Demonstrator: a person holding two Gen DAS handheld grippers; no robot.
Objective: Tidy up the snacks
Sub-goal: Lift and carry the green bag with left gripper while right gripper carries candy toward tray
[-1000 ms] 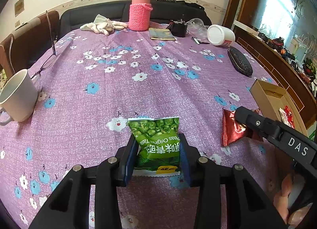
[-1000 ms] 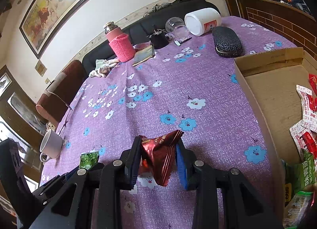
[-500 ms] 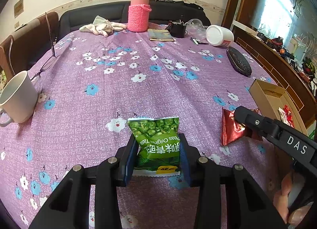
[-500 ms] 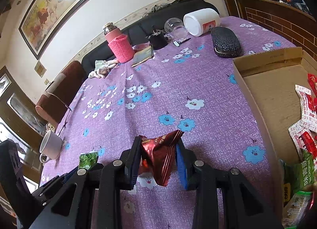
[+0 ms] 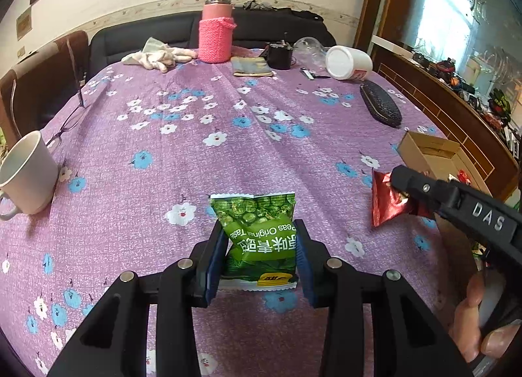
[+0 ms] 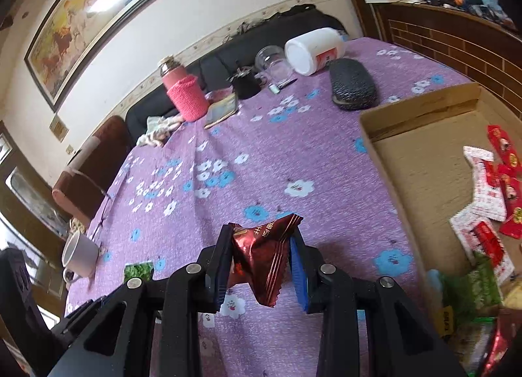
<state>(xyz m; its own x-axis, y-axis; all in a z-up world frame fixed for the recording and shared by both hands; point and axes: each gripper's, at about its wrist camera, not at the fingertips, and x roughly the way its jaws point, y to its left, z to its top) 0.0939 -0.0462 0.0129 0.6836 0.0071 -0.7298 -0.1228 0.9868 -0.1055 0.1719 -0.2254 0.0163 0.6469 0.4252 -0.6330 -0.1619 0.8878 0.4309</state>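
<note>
My left gripper (image 5: 259,246) is shut on a green pea snack packet (image 5: 257,233), held upright above the purple flowered tablecloth (image 5: 195,135). My right gripper (image 6: 259,256) is shut on a dark red foil snack packet (image 6: 264,256); the left wrist view shows that red packet (image 5: 385,200) at the right, in the right gripper's black fingers (image 5: 424,186). An open cardboard box (image 6: 421,161) lies to the right with several red-and-white and green snack packets (image 6: 486,187) inside. The green packet (image 6: 138,271) shows low on the left in the right wrist view.
A white mug (image 5: 27,174) stands at the left edge beside eyeglasses (image 5: 65,122). At the far end are a pink knitted bottle (image 5: 216,34), a cloth (image 5: 156,57), a notebook (image 5: 251,67), a tipped white jar (image 5: 347,62) and a black case (image 5: 380,107). A hand (image 5: 476,328) grips the right handle.
</note>
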